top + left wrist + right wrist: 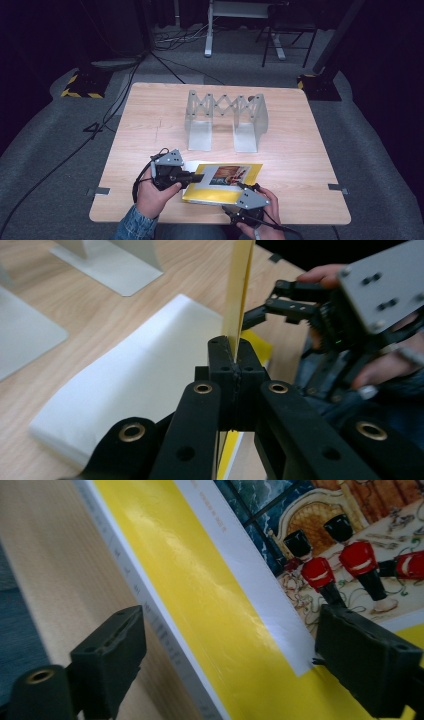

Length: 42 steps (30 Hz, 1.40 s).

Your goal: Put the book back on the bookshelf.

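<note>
High view: a yellow book (223,183) lies near the front edge of a light wooden table (150,120), its cover showing a white panel with a picture. In the right gripper view that picture (350,545) shows toy soldiers in red coats and tall black hats.

The left gripper (196,177) reaches in from the book's left side, held in the person's left hand (152,195). In the left gripper view its jaws are pressed together on the thin yellow cover (238,290), which stands lifted on edge above a white page (125,385).

The right gripper (239,186) sits at the book's front right corner, in the right hand (262,222). Its jaws are spread wide, one over bare table beside the book's edge, the other over the cover.

Behind the book, well apart, stands a grey metal book rack (225,120) with a scissor-lattice back.
</note>
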{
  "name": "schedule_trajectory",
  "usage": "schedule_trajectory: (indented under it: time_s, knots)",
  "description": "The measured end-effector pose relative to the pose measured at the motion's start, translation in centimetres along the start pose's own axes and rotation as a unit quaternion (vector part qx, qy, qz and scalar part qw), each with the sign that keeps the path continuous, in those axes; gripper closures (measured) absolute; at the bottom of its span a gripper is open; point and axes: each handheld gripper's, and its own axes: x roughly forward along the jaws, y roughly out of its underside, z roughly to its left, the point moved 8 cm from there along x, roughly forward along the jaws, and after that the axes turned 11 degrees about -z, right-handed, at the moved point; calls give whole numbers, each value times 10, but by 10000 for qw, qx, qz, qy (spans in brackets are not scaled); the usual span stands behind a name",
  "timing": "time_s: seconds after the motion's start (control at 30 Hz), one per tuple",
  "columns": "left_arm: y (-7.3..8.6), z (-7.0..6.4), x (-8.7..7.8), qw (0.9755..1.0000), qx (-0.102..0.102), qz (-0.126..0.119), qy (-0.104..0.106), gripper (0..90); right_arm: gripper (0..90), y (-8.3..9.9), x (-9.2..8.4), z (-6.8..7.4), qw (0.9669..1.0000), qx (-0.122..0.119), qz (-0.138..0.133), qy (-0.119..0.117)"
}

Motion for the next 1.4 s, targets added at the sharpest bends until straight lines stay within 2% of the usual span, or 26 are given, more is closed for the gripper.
schedule_trajectory:
  time_s: [0.03,0.13,0.17,0.3,0.5,0.67,0.77,0.8,0.9,0.97,1.1,1.27,1.4]
  knots:
    - [0,0,1,9999,-114,-52,116,894,65,0,2,-1,9998,-68,-35,158]
    - [1,1,1,9998,-146,-49,99,894,48,0,5,-1,9997,-65,-48,216]
    - [1,1,1,9998,-166,-58,92,894,42,2,8,0,9995,-179,-22,243]
    - [-1,0,-1,9997,-183,-112,140,894,39,1,9,0,9988,-326,-56,368]
    - [-7,-7,-4,9995,-84,-200,233,894,73,-7,2,-6,9980,-309,-283,467]
    - [-10,-11,-4,9994,-2,-222,252,894,72,-9,2,-6,9975,-365,-312,523]
    - [-8,-6,-4,9990,-193,-268,308,894,67,-9,6,-6,9972,-466,-245,534]
    - [-8,-6,-4,9990,-193,-268,308,894,67,-9,6,-6,9972,-466,-245,534]
    - [-7,-2,-6,9981,-365,-354,348,894,73,-10,12,-5,9960,-657,-189,570]
    - [-8,-2,-6,9979,-387,-376,362,894,83,-11,12,-6,9953,-738,-184,602]
    - [-11,-7,-7,9966,-433,-461,537,894,105,-13,12,-8,9953,-724,-221,596]
    - [-12,-11,-6,9958,-445,-477,640,894,105,-13,15,-9,9954,-708,-221,611]
    - [-11,-12,-4,9952,-458,-437,749,893,106,-11,22,-9,9936,-860,-192,713]
